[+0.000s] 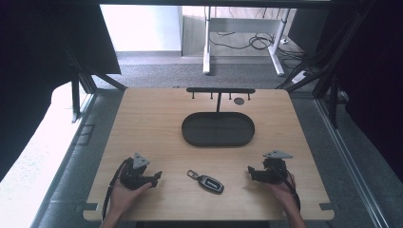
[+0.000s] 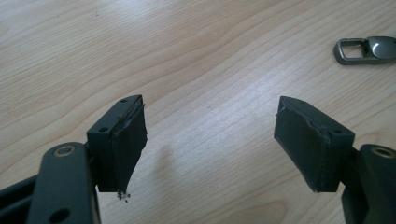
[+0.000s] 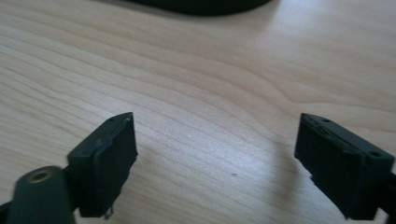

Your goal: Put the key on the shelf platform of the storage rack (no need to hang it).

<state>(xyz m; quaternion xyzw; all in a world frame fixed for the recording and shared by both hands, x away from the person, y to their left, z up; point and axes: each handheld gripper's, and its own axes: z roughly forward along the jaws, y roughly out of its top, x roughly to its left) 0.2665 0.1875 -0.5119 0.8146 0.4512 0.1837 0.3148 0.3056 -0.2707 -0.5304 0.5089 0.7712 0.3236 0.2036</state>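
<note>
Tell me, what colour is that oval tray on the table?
Black, matte; the oval tray shows best in the high view.

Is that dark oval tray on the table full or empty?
Empty. In the high view the tray shows only its bare dark floor inside the rim; the car key lies outside it, on the table.
</note>
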